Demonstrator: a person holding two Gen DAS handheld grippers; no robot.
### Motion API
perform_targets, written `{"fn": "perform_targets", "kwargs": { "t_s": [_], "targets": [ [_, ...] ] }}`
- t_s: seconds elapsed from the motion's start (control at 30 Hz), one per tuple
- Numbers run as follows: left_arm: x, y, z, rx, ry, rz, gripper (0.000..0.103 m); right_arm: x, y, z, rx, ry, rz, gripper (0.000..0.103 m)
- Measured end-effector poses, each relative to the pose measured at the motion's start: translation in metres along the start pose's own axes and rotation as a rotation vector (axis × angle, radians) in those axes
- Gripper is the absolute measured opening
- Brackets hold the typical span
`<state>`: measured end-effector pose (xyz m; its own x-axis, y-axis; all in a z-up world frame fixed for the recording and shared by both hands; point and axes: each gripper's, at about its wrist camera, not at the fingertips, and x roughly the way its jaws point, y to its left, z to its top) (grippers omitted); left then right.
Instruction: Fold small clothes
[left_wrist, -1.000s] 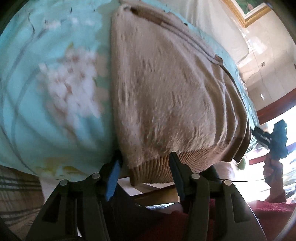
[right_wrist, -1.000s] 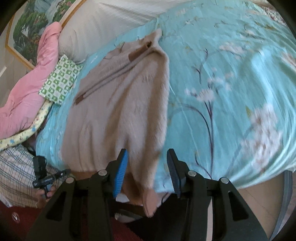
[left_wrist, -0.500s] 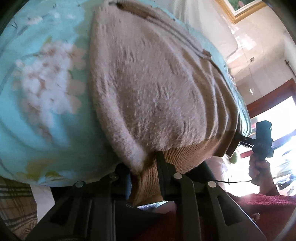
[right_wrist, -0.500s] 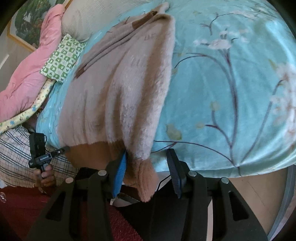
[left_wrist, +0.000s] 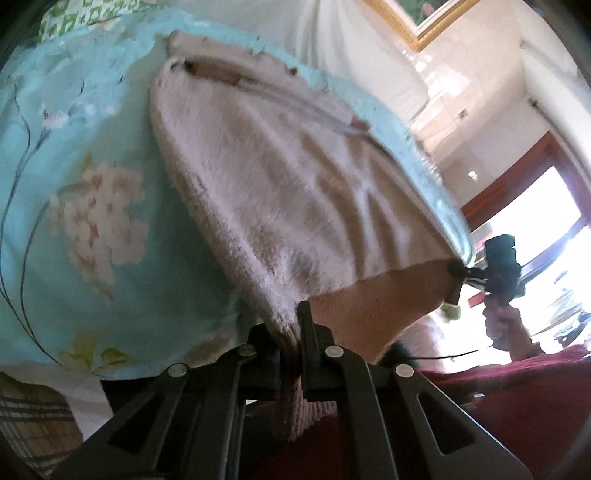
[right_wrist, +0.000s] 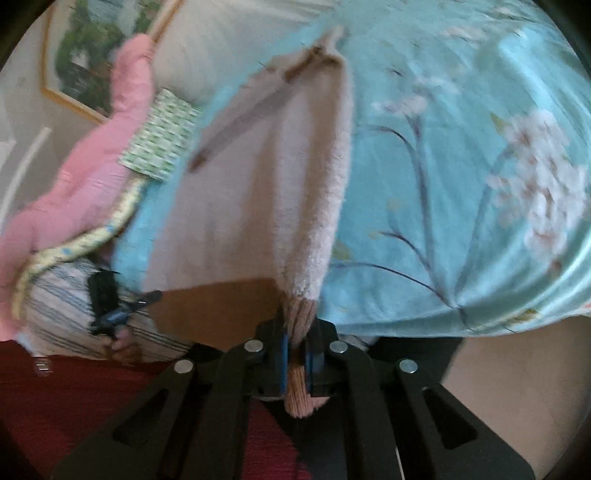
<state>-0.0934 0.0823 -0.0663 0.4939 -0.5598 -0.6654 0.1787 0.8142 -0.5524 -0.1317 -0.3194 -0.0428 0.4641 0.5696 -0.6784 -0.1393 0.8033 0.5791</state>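
Turquoise floral bedspread (left_wrist: 74, 258), beige fuzzy sweater (left_wrist: 288, 192) spread on it, left gripper (left_wrist: 295, 332) clamped on one ribbed hem corner, right gripper (right_wrist: 297, 343) clamped on the other, hem edge lifted.

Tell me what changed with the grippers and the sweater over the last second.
Both grippers shut on the sweater's bottom hem: the left gripper pinches one corner, the right gripper the other. A second ago both stood open around the hem. The near edge has lifted off the bedspread, stretched between them. The collar end still lies on the bed, and the pink blanket has not moved.
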Motion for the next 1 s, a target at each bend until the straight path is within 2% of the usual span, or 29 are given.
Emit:
{"fn": "perform_targets", "kwargs": {
  "t_s": [0.2, 0.37, 0.47, 0.6, 0.7, 0.87, 1.0],
  "targets": [
    [-0.028, -0.012, 0.031, 0.003, -0.106, -0.085, 0.005, -0.011, 0.021, 0.028, 0.012, -0.125, 0.193, 0.007],
    [-0.037, -0.012, 0.071, 0.006, -0.192, -0.121, 0.005, -0.016, 0.026, 0.073, 0.030, -0.222, 0.274, 0.007],
    [-0.038, -0.006, 0.103, 0.010, -0.245, -0.117, 0.005, -0.011, 0.036, 0.098, 0.013, -0.247, 0.272, 0.007],
    [-0.035, 0.002, 0.151, 0.002, -0.344, -0.101, 0.004, 0.004, 0.038, 0.147, 0.012, -0.296, 0.256, 0.007],
    [-0.030, 0.009, 0.186, -0.003, -0.382, -0.083, 0.004, 0.013, 0.038, 0.184, 0.018, -0.340, 0.238, 0.007],
    [-0.011, 0.024, 0.244, 0.000, -0.404, -0.032, 0.004, 0.038, 0.035, 0.247, 0.030, -0.369, 0.214, 0.007],
    [0.009, 0.044, 0.283, -0.039, -0.401, -0.002, 0.004, 0.059, 0.029, 0.284, 0.032, -0.369, 0.185, 0.007]
  ]
}}
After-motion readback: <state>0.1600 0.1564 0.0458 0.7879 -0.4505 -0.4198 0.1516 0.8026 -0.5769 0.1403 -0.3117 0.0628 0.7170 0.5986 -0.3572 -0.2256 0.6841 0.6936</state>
